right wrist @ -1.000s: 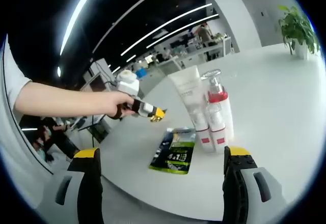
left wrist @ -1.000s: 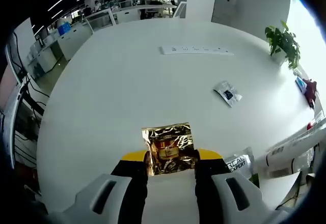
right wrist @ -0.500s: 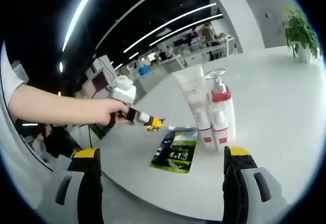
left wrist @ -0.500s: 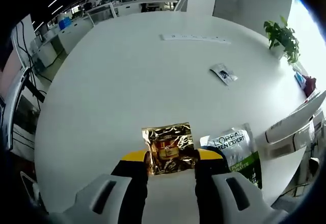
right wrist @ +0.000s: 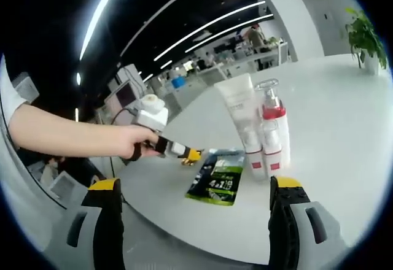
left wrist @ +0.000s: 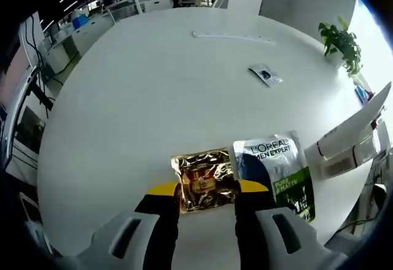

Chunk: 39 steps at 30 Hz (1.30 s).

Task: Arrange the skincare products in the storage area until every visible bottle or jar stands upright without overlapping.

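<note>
The round white desk (left wrist: 141,92) takes up most of the left gripper view, with a long white power strip (left wrist: 230,35) at 12 o'clock and a potted plant (left wrist: 341,43) at 2 o'clock near the rim. In the right gripper view, a white tube (right wrist: 242,123) stands upright on its cap, touching a pump bottle (right wrist: 273,129) with red bands just to its right, both at about 1 o'clock. A dark green packet (left wrist: 276,172) lies flat on the desk at 4 o'clock in the left gripper view, its edge just beside the gold packet (left wrist: 202,178). The left tool (left wrist: 206,193) is clamped on that gold packet, one jaw on each side, held low over the desk. A person's hand (right wrist: 132,141) grips this tool at 9 o'clock in the right gripper view. The right tool (right wrist: 193,190) has its jaws wide apart, holding nothing. A small dark sachet (left wrist: 266,74) lies alone at 1 o'clock in the left gripper view, well apart from the rest.
</note>
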### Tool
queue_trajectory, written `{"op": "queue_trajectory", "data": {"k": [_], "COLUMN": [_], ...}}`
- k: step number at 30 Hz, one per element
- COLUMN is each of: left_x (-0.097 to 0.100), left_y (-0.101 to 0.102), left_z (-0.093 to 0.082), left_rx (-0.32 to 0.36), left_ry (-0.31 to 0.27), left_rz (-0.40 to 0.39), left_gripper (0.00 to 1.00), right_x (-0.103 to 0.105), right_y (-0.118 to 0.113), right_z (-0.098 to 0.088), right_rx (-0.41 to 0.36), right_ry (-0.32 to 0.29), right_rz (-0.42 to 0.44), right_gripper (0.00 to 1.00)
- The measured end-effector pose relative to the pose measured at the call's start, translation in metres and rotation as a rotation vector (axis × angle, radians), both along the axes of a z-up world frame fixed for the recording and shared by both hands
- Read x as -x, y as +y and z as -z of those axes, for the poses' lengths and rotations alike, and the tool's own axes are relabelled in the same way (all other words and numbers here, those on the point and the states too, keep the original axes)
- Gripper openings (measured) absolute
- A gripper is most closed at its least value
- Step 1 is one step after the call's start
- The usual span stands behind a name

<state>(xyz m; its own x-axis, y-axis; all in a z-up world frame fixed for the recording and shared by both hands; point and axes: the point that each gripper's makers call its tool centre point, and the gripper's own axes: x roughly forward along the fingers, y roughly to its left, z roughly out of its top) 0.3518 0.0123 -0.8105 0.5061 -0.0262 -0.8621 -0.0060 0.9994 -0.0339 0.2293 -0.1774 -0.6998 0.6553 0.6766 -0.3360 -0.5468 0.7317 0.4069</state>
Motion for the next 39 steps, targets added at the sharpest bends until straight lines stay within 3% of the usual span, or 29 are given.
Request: {"op": "queue_trajectory", "data": {"k": [39], "left_x": [0.0], "left_y": [0.001], "left_z": [0.014], "left_rx": [-0.021], "left_ry": [0.04], "left_rz": [0.019], "left_gripper": [0.45], "right_x": [0.001], "right_y": [-0.001], "right_z": [0.002], "right_rx": [0.005], "right_ry": [0.006], "right_rz": [0.002], "right_gripper": [1.0]}}
